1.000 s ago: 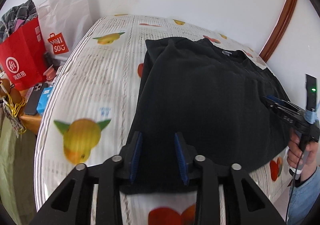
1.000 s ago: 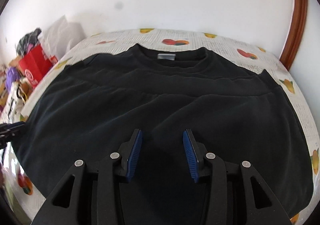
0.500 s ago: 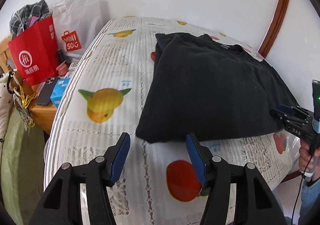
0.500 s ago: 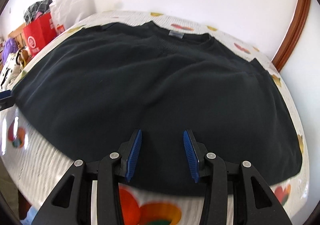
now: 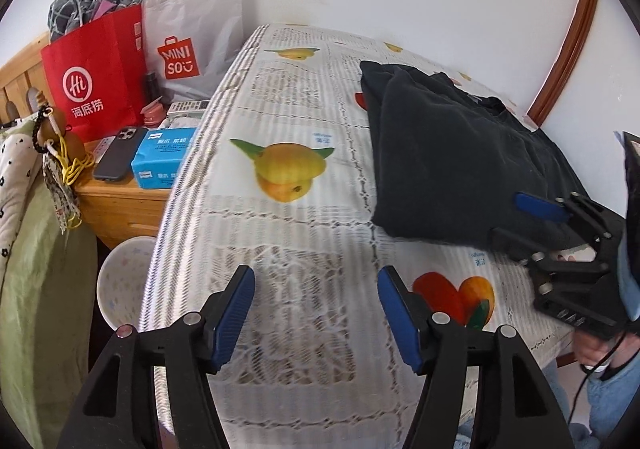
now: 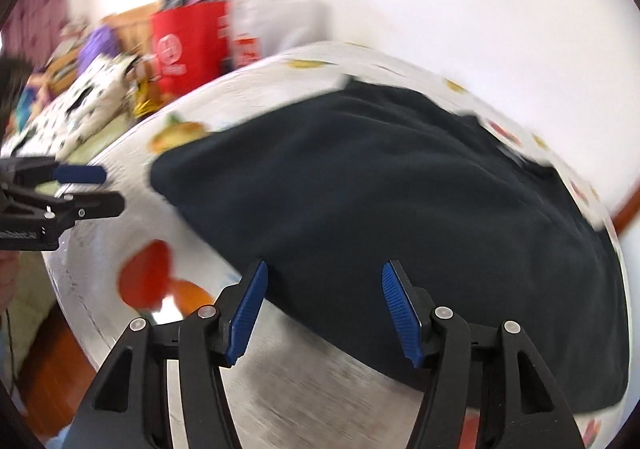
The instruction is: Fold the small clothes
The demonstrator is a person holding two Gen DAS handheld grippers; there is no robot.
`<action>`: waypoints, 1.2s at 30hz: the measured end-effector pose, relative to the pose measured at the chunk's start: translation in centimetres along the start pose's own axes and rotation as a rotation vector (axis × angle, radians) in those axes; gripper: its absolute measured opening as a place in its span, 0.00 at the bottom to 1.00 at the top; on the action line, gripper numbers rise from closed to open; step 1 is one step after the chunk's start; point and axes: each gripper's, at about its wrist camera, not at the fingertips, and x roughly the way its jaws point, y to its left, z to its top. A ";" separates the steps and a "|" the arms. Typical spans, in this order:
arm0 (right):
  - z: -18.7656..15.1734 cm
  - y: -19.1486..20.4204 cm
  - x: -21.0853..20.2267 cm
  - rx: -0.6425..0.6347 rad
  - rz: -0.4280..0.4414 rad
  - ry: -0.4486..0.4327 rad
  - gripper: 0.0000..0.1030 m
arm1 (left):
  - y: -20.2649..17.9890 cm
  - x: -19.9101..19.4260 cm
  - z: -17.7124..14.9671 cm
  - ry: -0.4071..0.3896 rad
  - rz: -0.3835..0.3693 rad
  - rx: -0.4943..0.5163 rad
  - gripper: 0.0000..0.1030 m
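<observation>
1. The black garment lies folded on the fruit-print tablecloth, right of centre.
2. The left gripper, just opened, spreads over bare cloth.
3. The right gripper, just opened, straddles the garment's near edge without pinching.

A red paper bag and a white Miniso bag stand on a wooden nightstand; a phone lies beside a blue tissue pack; a white bowl sits below.
</observation>
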 end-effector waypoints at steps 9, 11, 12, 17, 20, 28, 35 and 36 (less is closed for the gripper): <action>3.0 6.9 2.9 -0.174 -0.007 -0.018 0.67 | 2.4 -0.3 0.0 -0.007 -0.061 -0.033 0.64; 3.5 7.1 3.4 -0.158 -0.007 -0.022 0.67 | 2.7 0.0 0.3 -0.001 -0.064 -0.032 0.64; 3.8 6.9 3.6 -0.135 -0.001 -0.019 0.66 | 2.7 0.1 0.5 0.003 -0.065 -0.027 0.64; 4.7 6.1 4.7 -0.076 -0.064 -0.030 0.30 | 2.3 0.5 1.5 0.016 -0.083 0.014 0.64; 5.4 4.5 4.2 0.037 -0.019 -0.055 0.23 | 1.7 1.2 2.3 0.024 -0.095 0.037 0.64; 7.7 -2.2 0.2 0.319 0.026 -0.228 0.19 | -3.4 3.2 3.4 0.034 -0.092 0.193 0.64; 5.2 -9.4 -5.3 0.459 -0.040 -0.417 0.18 | -7.1 5.5 4.1 0.019 0.058 0.294 0.65; 4.3 -11.0 -6.0 0.494 -0.045 -0.432 0.18 | -7.4 5.6 4.3 0.021 0.054 0.291 0.65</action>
